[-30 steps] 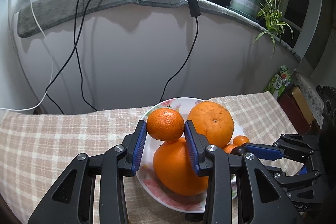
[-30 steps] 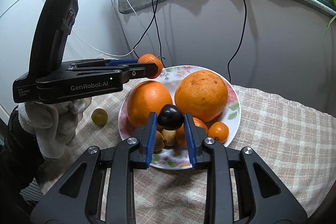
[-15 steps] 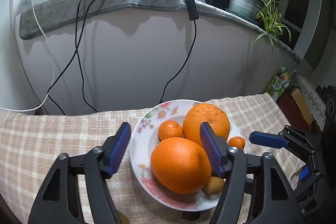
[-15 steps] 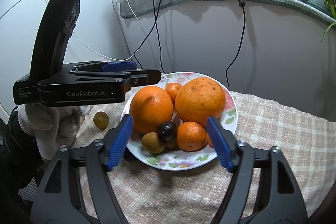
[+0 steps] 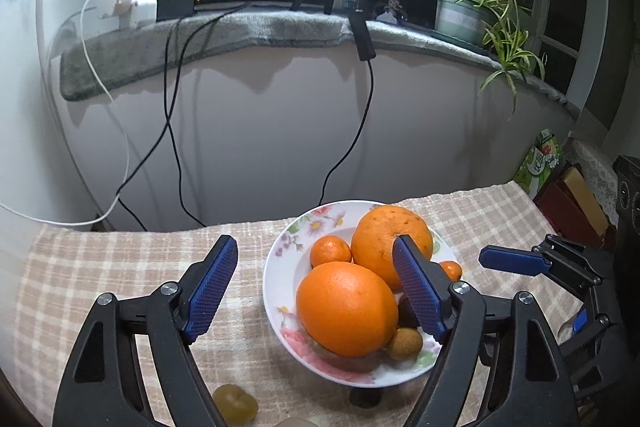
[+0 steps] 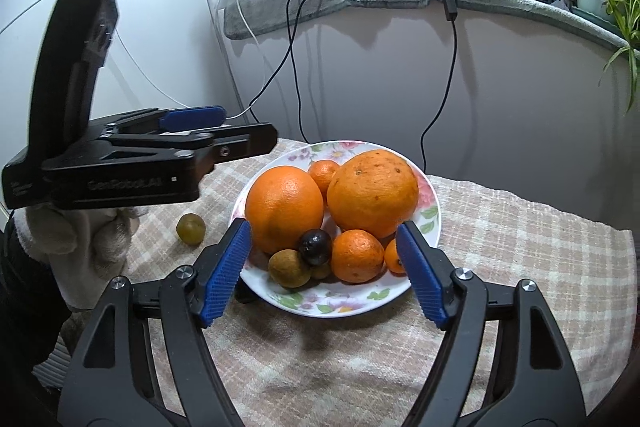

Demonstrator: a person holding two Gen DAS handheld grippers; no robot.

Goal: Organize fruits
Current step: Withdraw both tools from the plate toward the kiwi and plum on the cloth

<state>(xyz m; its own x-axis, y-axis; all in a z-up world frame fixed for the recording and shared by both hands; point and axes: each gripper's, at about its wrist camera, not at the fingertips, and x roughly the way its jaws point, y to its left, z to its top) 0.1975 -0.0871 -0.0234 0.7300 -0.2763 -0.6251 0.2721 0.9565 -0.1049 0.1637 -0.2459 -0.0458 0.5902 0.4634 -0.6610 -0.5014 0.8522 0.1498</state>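
A flowered plate (image 6: 430, 195) (image 5: 276, 267) on the checked cloth holds two large oranges (image 6: 285, 207) (image 6: 374, 191), small tangerines (image 6: 324, 173) (image 6: 356, 255), a dark plum (image 6: 316, 247) and a brown longan (image 6: 289, 268). A green grape (image 6: 191, 228) (image 5: 235, 405) lies on the cloth left of the plate. My left gripper (image 5: 316, 287) is open and empty, held back from the plate's left side. My right gripper (image 6: 324, 267) is open and empty in front of the plate.
The wall with hanging cables (image 5: 172, 131) stands behind the table. A sill holds a power strip (image 5: 132, 3) and a potted plant (image 5: 464, 15). Boxes (image 5: 568, 203) stand at the table's right end. A gloved hand (image 6: 80, 239) holds the left gripper.
Both grippers opened, releasing a tangerine and the plum onto the plate. Both have since drawn back from the plate.
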